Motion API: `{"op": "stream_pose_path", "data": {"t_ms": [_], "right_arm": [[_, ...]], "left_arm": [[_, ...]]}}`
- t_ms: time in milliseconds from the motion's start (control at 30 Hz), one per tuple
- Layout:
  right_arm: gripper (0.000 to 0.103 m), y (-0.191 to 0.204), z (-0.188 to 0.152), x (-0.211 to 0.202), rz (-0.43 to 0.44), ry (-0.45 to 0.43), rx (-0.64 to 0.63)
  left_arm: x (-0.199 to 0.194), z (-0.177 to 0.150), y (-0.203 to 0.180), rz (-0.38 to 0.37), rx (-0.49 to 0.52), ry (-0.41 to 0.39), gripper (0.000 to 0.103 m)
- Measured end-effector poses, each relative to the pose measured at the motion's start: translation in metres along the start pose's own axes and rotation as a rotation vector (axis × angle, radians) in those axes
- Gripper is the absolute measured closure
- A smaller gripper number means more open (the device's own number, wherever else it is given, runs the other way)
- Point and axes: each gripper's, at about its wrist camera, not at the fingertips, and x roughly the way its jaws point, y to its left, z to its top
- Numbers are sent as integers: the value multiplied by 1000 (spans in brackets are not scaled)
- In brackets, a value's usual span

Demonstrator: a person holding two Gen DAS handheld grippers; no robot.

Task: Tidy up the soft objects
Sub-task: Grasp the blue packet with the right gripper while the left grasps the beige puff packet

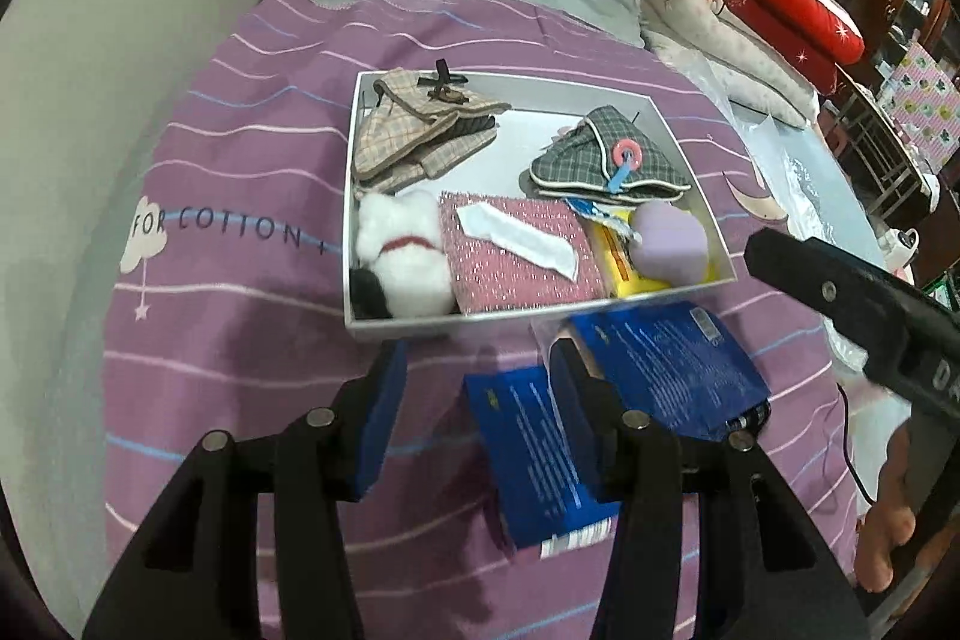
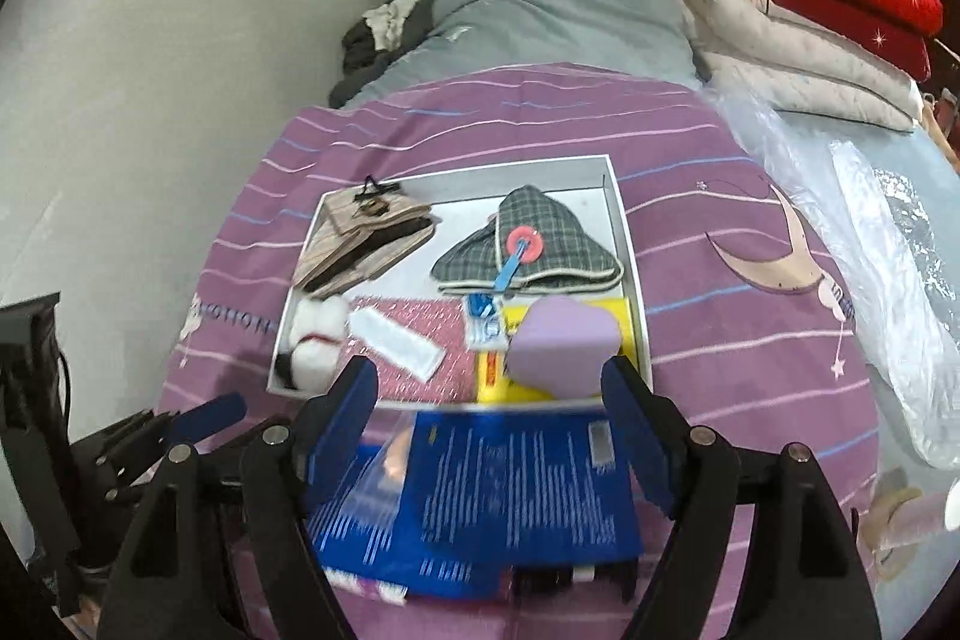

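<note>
Now both grippers hang open and empty over the purple striped bedspread (image 1: 240, 370), the left gripper (image 1: 477, 427) and right gripper (image 2: 489, 427) each just near of the shallow white cardboard tray (image 1: 351, 244). Blue printed packets (image 2: 516, 484) lie directly beneath the right gripper's fingers, long axis running left to right, nearer that hand. Inside the tray sits a lilac foam heart (image 2: 564, 343). The bedspread reads "FOR COTTON".
</note>
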Motion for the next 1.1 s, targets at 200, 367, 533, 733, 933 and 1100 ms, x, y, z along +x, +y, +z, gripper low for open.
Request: {"op": "stream_pose_path", "data": {"t_ms": [200, 367, 533, 733, 933, 1100], "right_arm": [[25, 5, -15, -9, 31, 14, -27], [25, -1, -24, -5, 42, 40, -7], [25, -21, -40, 1, 59, 70, 56], [25, -56, -56, 8, 51, 78, 177], [25, -88, -65, 15, 44, 75, 272], [25, -101, -68, 21, 133, 61, 357]], "left_arm": [[0, -10, 4, 4, -11, 34, 52], [3, -17, 8, -16, -36, 54, 52], [8, -21, 9, 2, -24, 54, 52], [15, -27, 18, -54, -47, 74, 53], [14, -28, 20, -72, -67, 64, 53], [22, -20, 2, -105, -45, 59, 53]]}}
